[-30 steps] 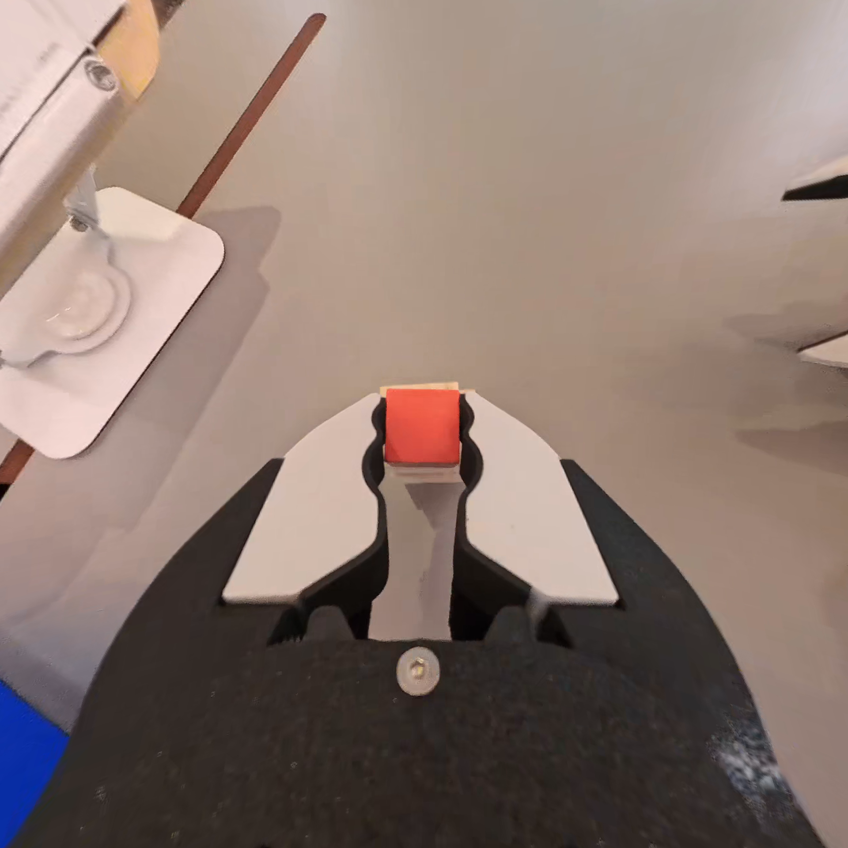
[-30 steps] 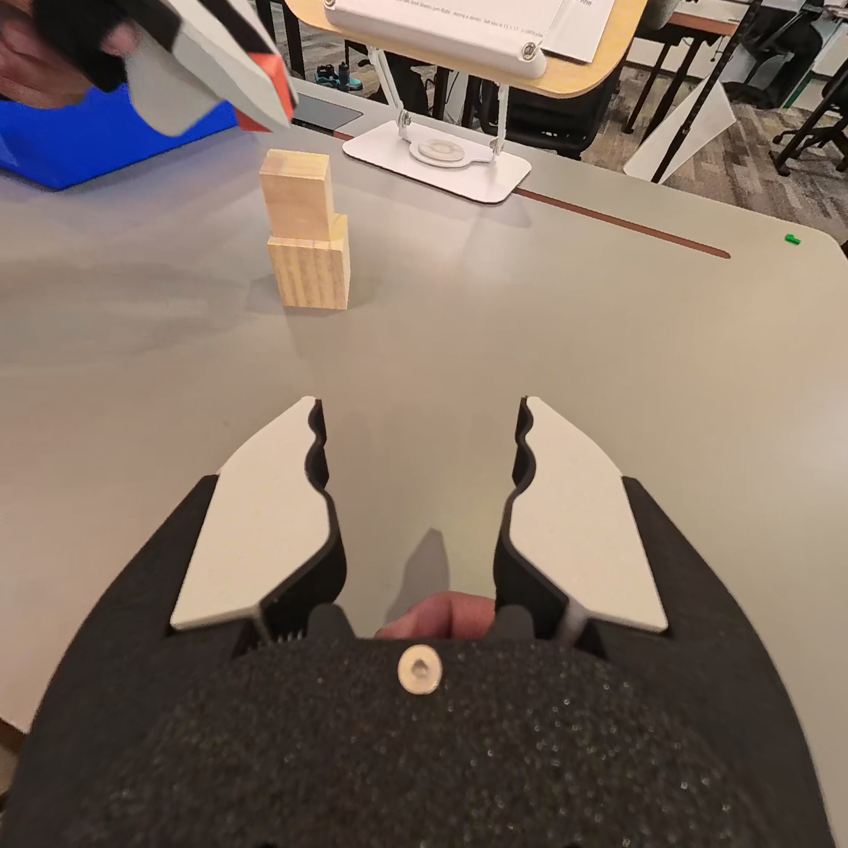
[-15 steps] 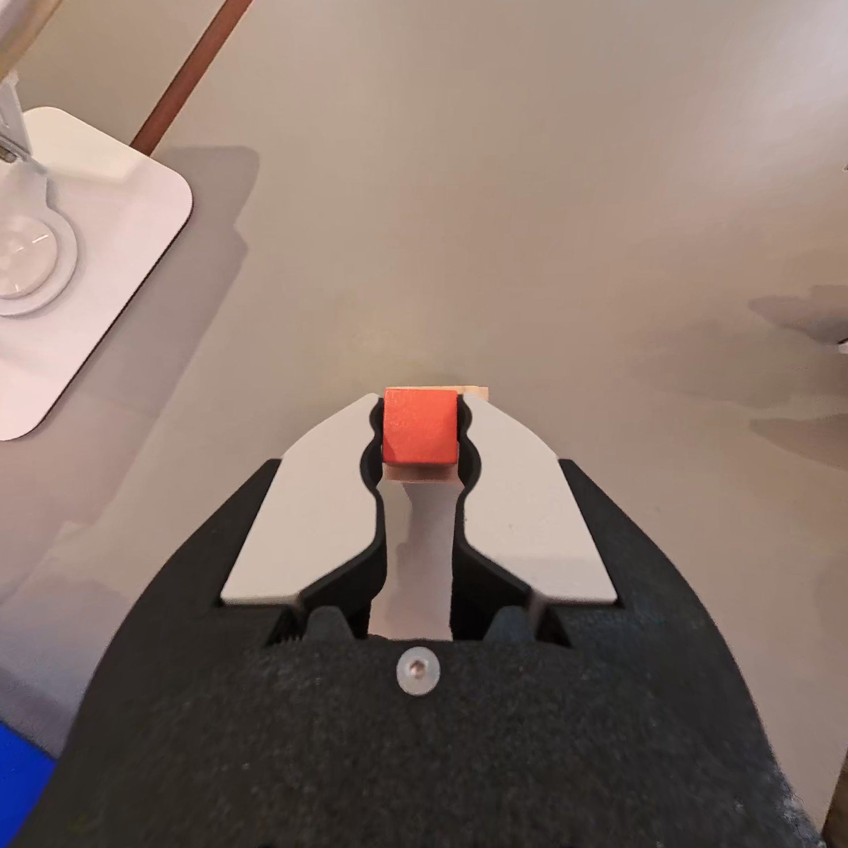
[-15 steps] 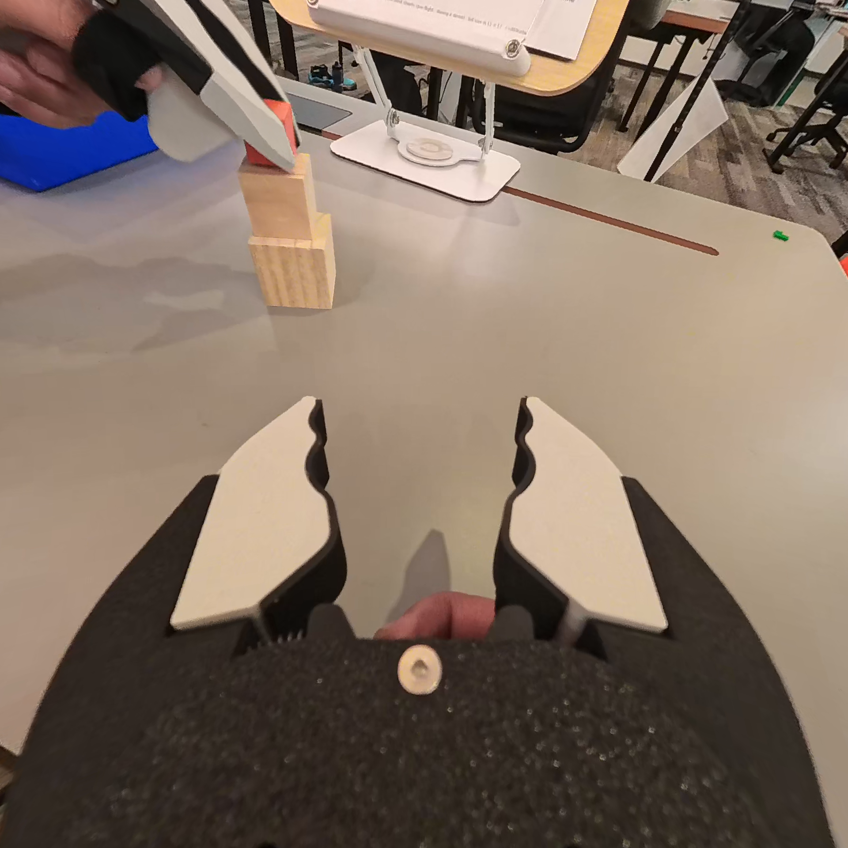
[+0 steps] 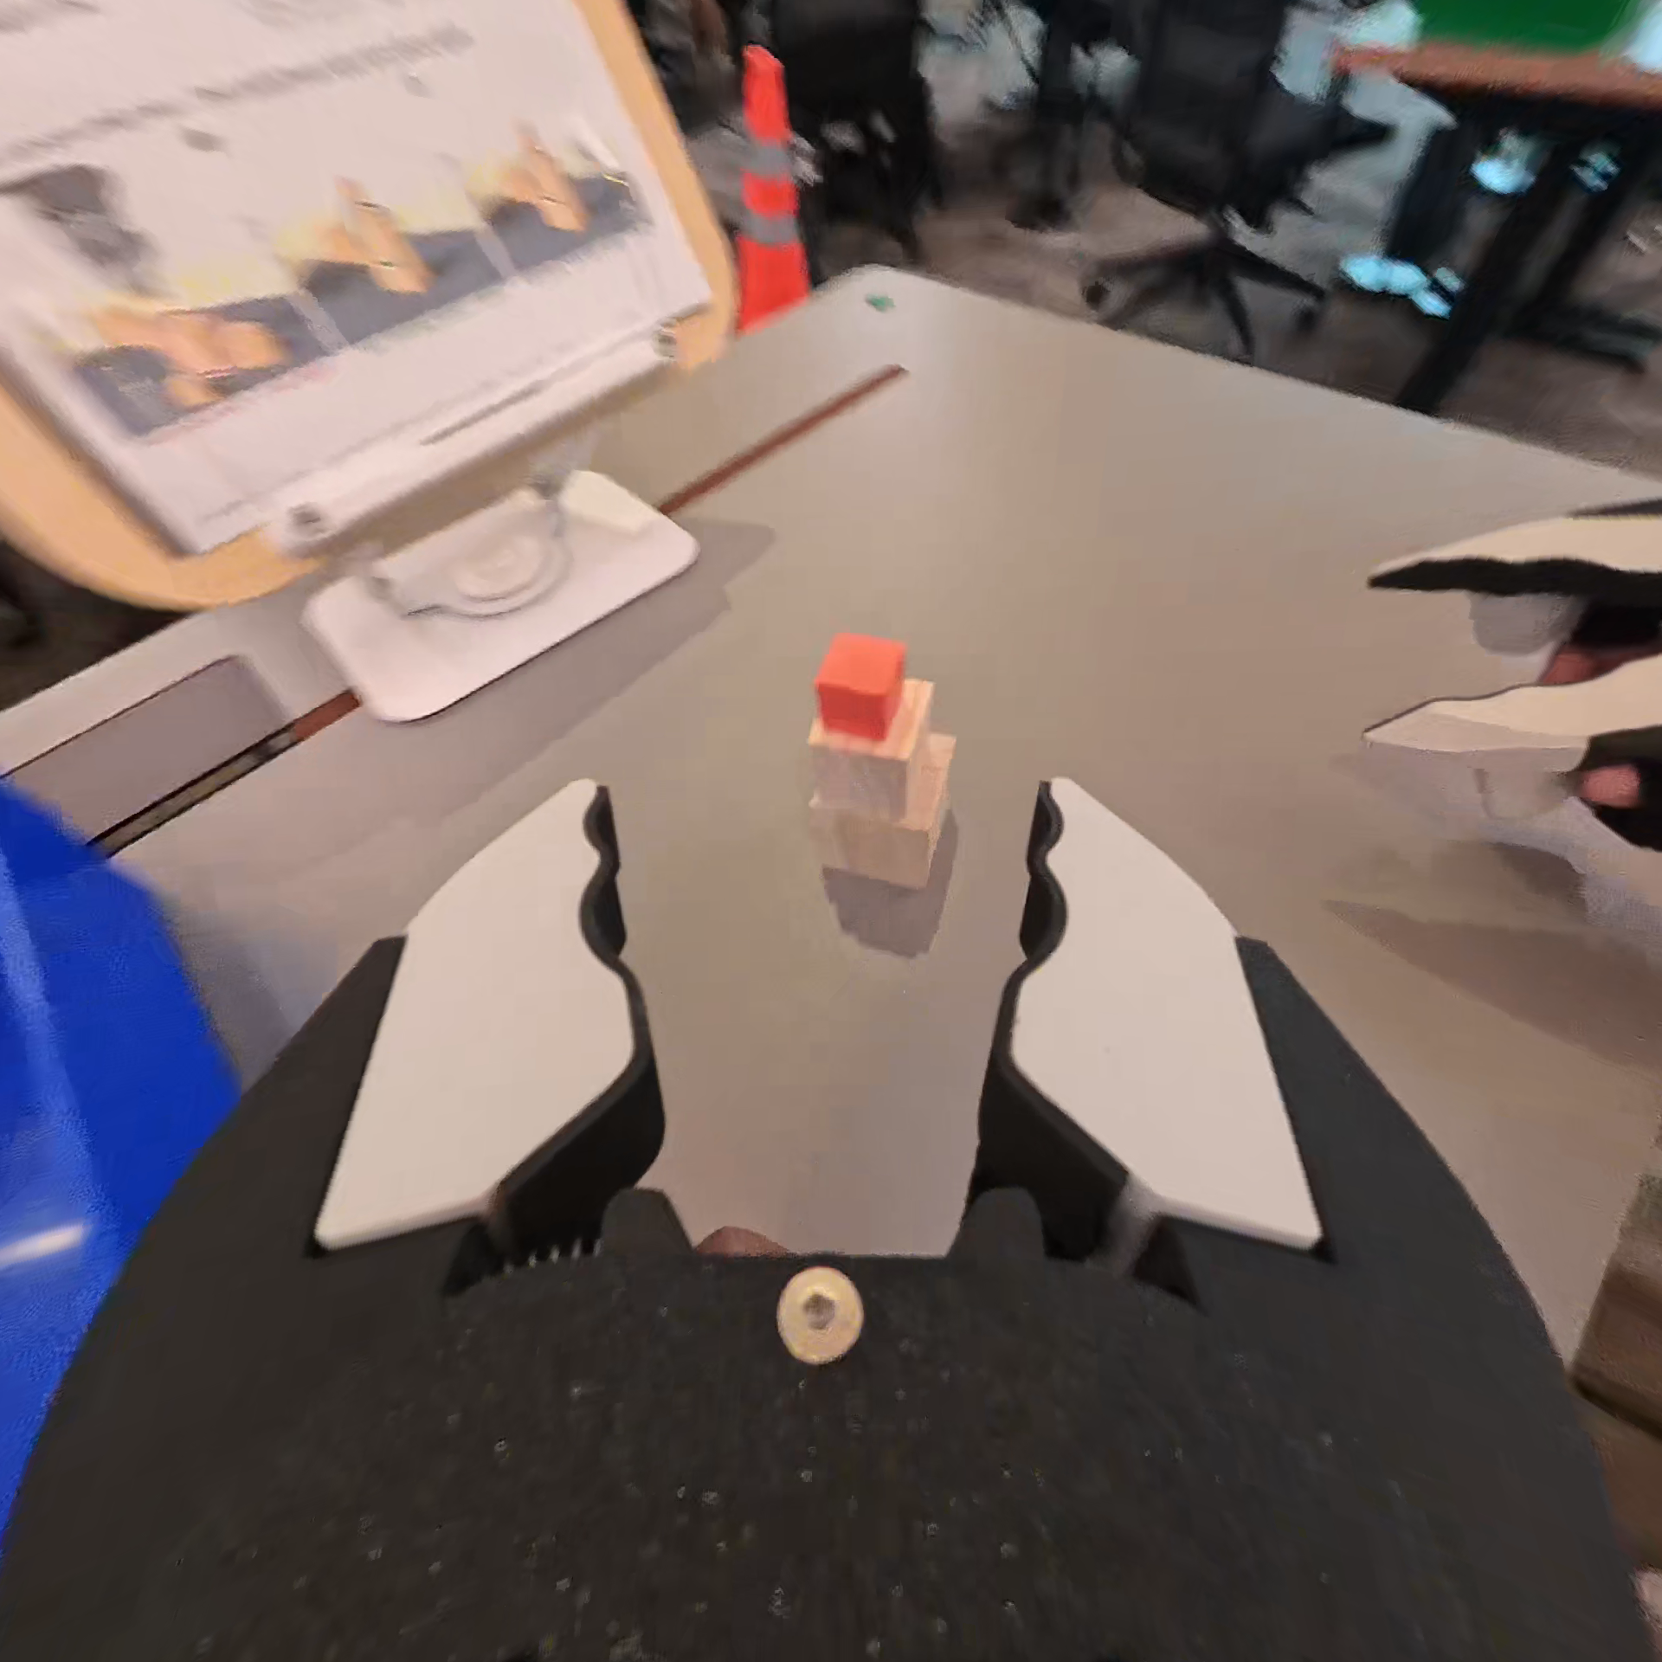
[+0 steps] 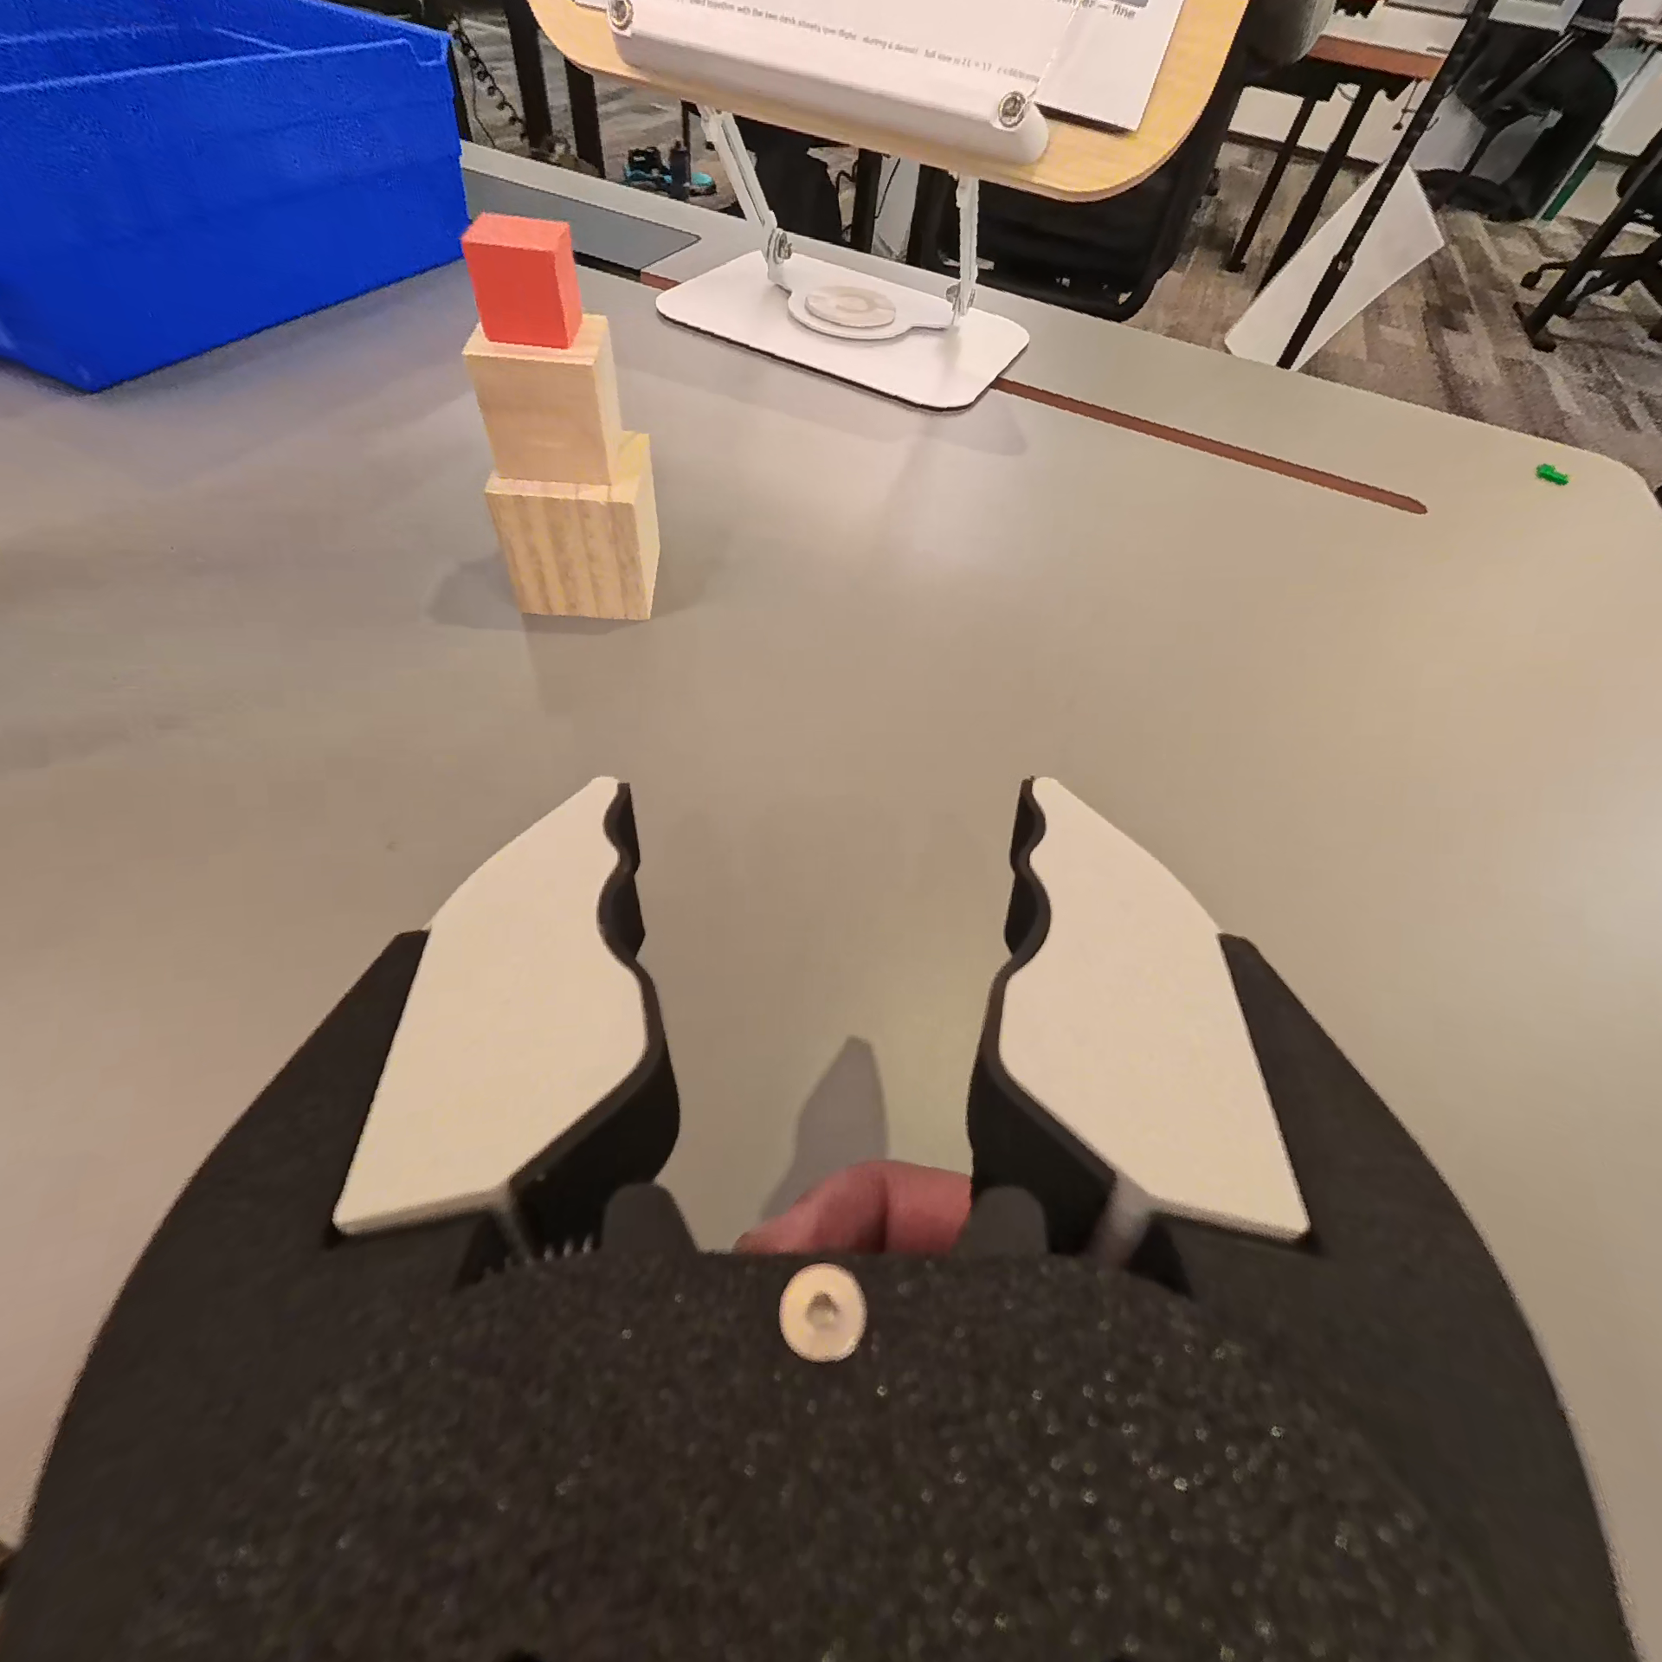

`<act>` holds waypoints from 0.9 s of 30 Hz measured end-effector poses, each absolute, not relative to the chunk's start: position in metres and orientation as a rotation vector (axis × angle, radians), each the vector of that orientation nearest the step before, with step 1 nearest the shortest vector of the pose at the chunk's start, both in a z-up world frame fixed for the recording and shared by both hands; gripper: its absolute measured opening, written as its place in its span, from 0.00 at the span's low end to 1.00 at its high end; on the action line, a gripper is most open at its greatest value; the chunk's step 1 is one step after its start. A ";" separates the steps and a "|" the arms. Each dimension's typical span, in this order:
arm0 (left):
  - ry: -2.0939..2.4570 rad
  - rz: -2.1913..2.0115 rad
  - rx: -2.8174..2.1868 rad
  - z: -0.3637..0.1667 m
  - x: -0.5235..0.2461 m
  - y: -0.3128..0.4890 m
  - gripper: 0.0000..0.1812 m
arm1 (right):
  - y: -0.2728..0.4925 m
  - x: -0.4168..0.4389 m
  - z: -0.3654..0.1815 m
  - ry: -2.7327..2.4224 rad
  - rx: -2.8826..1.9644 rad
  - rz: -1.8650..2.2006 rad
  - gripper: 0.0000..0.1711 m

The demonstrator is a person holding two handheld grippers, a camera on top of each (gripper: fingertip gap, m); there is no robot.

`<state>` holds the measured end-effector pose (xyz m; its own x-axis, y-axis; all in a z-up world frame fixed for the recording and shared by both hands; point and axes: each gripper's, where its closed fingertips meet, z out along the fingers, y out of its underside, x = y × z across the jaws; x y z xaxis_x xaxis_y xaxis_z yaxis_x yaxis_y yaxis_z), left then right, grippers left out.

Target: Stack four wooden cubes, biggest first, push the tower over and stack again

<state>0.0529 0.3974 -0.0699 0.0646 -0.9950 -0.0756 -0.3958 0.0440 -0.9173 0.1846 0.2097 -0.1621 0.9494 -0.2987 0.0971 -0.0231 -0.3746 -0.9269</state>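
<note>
The tower (image 6: 562,432) stands on the grey table (image 6: 1079,647), three cubes high. The big cube (image 6: 576,553) of pale wood sits at the bottom, the middle cube (image 6: 540,414) rests on it set toward one side so a step of the lower top shows, and the red cube (image 6: 522,281) sits on top, also off centre. In the left wrist view the same tower (image 5: 877,764) appears ahead of and between the fingers, apart from them, with its shadow on the table toward the camera. A fourth cube cannot be found in either view.

The left gripper (image 5: 818,796) is spread wide and holds nothing. The right gripper (image 6: 823,791) is likewise spread and empty, low over bare table, well apart from the tower; it shows again at the right edge of the left view (image 5: 1511,665), cut off by the frame.

A blue bin (image 6: 225,180) stands behind and left of the tower; only its wall and rim show, so what it holds cannot be told. In the left view the bin (image 5: 81,1079) is a blurred patch at the left edge.

A white stand (image 6: 845,324) holds a board (image 6: 899,81) with a sheet, its top cut off. The left view is smeared, and the room beyond, with an orange cone (image 5: 764,198) and chairs, is hard to make out. A fingertip (image 6: 863,1205) peeks between the right gripper's finger bases.
</note>
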 end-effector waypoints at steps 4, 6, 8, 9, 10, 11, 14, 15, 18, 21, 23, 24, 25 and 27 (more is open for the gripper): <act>1.173 -0.787 -1.564 -0.095 -0.016 0.399 0.54 | 0.218 0.184 -0.165 0.219 -1.942 -0.274 0.47; 1.064 -0.760 -1.611 -0.111 -0.043 0.392 0.54 | 0.222 0.184 -0.167 0.211 -1.946 -0.269 0.47; 0.965 -0.767 -1.628 -0.120 -0.058 0.383 0.53 | 0.226 0.182 -0.169 0.208 -1.950 -0.263 0.47; 0.936 -0.774 -1.637 -0.123 -0.062 0.380 0.53 | 0.227 0.182 -0.170 0.207 -1.953 -0.261 0.47; 0.921 -0.771 -1.647 -0.126 -0.064 0.377 0.52 | 0.229 0.180 -0.171 0.206 -1.956 -0.258 0.47; 0.934 -0.769 -1.651 -0.129 -0.063 0.374 0.51 | 0.229 0.179 -0.171 0.205 -1.957 -0.255 0.47; 0.942 -0.746 -1.675 -0.135 -0.065 0.374 0.51 | 0.231 0.173 -0.172 0.192 -1.963 -0.249 0.47; 0.930 -0.732 -1.690 -0.136 -0.068 0.376 0.50 | 0.231 0.171 -0.172 0.185 -1.968 -0.251 0.47; 0.868 -0.631 -1.743 -0.141 -0.095 0.393 0.49 | 0.231 0.168 -0.175 0.174 -1.979 -0.254 0.47; 0.743 -0.388 -1.853 -0.155 -0.150 0.431 0.47 | 0.233 0.167 -0.177 0.177 -1.979 -0.238 0.47; 0.658 -0.283 -1.949 -0.168 -0.184 0.452 0.46 | 0.236 0.167 -0.178 0.168 -1.982 -0.232 0.47; 0.624 -0.259 -2.000 -0.176 -0.197 0.460 0.45 | 0.238 0.166 -0.178 0.161 -1.983 -0.233 0.47; 0.599 -0.253 -2.059 -0.184 -0.206 0.465 0.45 | 0.240 0.166 -0.178 0.154 -1.983 -0.234 0.47; 0.538 -0.252 -2.153 -0.200 -0.219 0.474 0.45 | 0.243 0.167 -0.177 0.146 -1.981 -0.231 0.47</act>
